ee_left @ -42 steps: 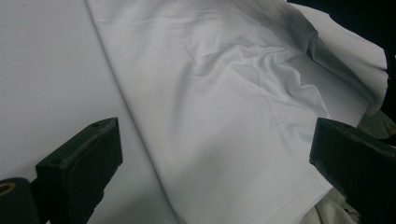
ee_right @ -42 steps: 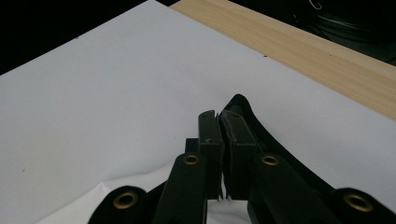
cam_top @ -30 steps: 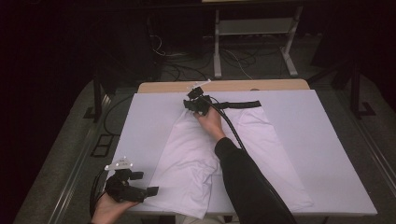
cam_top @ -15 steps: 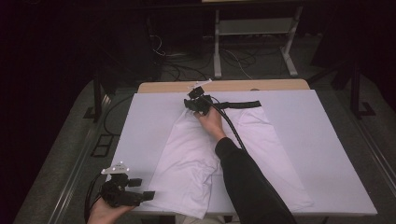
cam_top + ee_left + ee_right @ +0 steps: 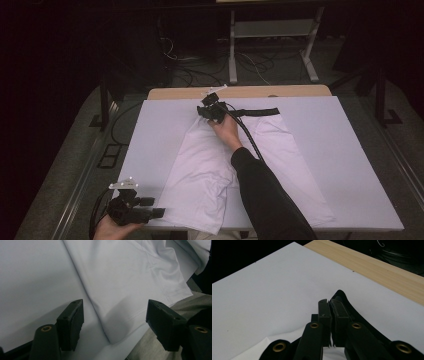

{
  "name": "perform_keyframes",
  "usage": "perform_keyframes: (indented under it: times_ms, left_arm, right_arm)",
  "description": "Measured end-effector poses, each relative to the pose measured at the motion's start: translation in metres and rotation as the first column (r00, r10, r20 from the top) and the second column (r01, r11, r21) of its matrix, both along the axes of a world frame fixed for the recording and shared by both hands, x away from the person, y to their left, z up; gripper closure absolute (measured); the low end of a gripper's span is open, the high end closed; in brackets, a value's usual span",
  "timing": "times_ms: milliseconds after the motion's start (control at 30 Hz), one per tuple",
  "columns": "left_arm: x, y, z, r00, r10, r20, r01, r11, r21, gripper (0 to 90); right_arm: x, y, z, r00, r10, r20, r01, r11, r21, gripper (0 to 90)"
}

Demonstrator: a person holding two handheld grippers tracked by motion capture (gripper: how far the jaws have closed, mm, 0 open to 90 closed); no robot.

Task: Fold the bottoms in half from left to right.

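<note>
My right gripper (image 5: 210,111) sits at the far end of the white garment (image 5: 225,170), its jaws pressed together — in the right gripper view they meet on a dark band (image 5: 342,298) at the garment's top edge, though I cannot tell how much cloth lies between them. My left gripper (image 5: 150,214) hangs at the near left corner of the table (image 5: 360,165), jaws spread wide and holding nothing. In the left gripper view the garment's hemmed corner (image 5: 117,322) lies straight ahead between the two jaws, just short of them. The garment's long axis runs away from me, so my left gripper is the nearer one to that corner. The surface is a flat white sheet on a wooden top (image 5: 250,92) — the room beyond is dark, with cables (image 5: 200,65) on the floor.
</note>
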State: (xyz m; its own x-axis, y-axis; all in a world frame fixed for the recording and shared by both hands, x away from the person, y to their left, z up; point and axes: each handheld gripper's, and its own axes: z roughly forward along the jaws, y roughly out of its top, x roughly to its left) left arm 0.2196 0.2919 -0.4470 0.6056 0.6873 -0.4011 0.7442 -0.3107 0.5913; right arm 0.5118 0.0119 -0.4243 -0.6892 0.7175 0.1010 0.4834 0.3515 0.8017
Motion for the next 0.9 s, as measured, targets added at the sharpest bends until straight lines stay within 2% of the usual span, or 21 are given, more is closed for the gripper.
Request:
perform_keyframes:
  times_ms: [200,333,400,467,733,800,900]
  left_arm:
    - [0.001,-0.002,-0.001,0.9997,-0.021,-0.016,0.021,0.9998,0.004,46.8]
    - [0.004,-0.004,-0.002,0.9993,-0.013,-0.034,0.013,0.9998,0.011,64.8]
    - [0.004,-0.005,-0.003,0.9992,-0.019,-0.034,0.02,0.9994,0.029,77.2]
    - [0.003,-0.006,-0.004,0.9993,-0.024,-0.027,0.025,0.9989,0.04,85.6]
    - [0.001,-0.008,0.004,0.9992,-0.038,0.007,0.038,0.9992,0.008,88.5]
    - [0.0,-0.011,0.009,0.9975,-0.06,0.037,0.06,0.9982,0.007,88.5]
    - [-0.001,-0.016,0.013,0.9949,-0.081,0.06,0.081,0.9967,0.009,88.5]
  right_arm:
    - [-0.001,0.0,0.0,1.0,0.002,0.003,-0.002,1.0,0.005,86.1]
    - [-0.001,-0.001,0.002,1.0,0.004,0.005,-0.004,1.0,0.006,86.1]
    - [-0.001,-0.002,0.003,1.0,0.005,0.006,-0.005,1.0,0.01,86.1]
    - [-0.001,-0.003,0.004,0.9999,0.009,0.008,-0.009,1.0,0.008,86.1]
    - [-0.004,-0.006,0.01,0.9996,0.028,0.007,-0.028,1.0,0.011,86.1]
    - [-0.004,-0.007,0.012,0.9996,0.03,0.004,-0.03,0.999,0.012,86.1]
    - [-0.004,-0.009,0.015,0.9995,0.033,0.001,-0.033,0.999,0.016,86.1]
